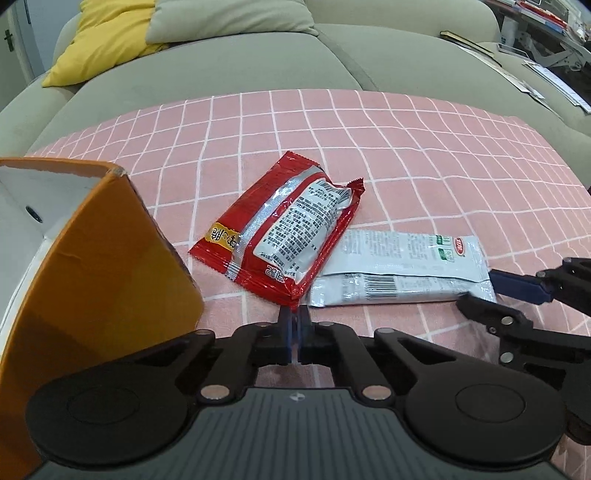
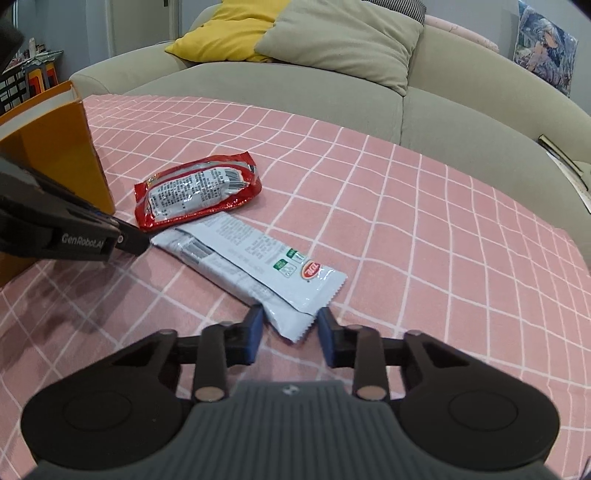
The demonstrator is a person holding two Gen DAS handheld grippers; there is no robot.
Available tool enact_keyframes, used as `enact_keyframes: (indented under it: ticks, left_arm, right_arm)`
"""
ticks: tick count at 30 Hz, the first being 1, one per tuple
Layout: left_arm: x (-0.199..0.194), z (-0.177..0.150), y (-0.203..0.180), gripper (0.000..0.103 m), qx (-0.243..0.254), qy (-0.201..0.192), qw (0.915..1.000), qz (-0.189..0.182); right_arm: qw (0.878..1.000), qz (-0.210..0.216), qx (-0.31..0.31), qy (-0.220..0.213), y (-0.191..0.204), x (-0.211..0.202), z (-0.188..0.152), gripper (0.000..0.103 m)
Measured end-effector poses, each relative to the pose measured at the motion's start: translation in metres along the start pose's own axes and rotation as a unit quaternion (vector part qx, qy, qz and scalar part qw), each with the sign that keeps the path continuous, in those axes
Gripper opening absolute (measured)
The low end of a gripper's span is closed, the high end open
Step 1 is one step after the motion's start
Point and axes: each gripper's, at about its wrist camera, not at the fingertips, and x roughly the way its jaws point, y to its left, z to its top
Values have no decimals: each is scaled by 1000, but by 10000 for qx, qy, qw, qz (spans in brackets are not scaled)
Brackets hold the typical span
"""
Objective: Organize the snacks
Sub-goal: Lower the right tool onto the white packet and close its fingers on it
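A: While the red packet [image 1: 284,229] lies printed side up on the pink checked cloth [image 1: 406,147], where does each gripper stand?

B: The left gripper [image 1: 294,314] has its fingers pressed together on the packet's near corner seam, pinching the thin foil edge. The right gripper [image 2: 290,325] has its blue-padded fingers [image 2: 254,328] closed against both sides of the white packet's [image 2: 258,266] near end.

A: How do the two snacks lie?

B: The red packet overlaps the far end of the white packet; both lie flat on the cloth-covered desk, near its front.

A: And around them?

B: An orange box [image 1: 99,266] with a white inside stands just beside the red packet, on the left. Behind the desk runs a grey-green sofa [image 2: 295,92] with a yellow cushion [image 2: 229,33] and a grey-green cushion [image 2: 343,40].
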Motion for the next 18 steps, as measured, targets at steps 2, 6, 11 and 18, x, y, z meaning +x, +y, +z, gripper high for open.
enact_keyframes:
  ticks: [2,6,11,18]
  left_arm:
    - [-1,0,0,2,9,13,10000,-22]
    - [-4,-4,-1,2,43,44,9999,-135]
    - [-9,-8,-5,1,100,88,9994,-322]
    - [-26,-27,-18,0,115,276,9979,-571]
  right_arm:
    - [9999,-150,61,26,0,-5,-5,12]
    - [9981,-437,410,149,-8,-15,-15,4]
    - [9961,-668,492,302,-9,-30,-28,4]
    - [9852,-1034,1185,682,-13,-57,-41,4]
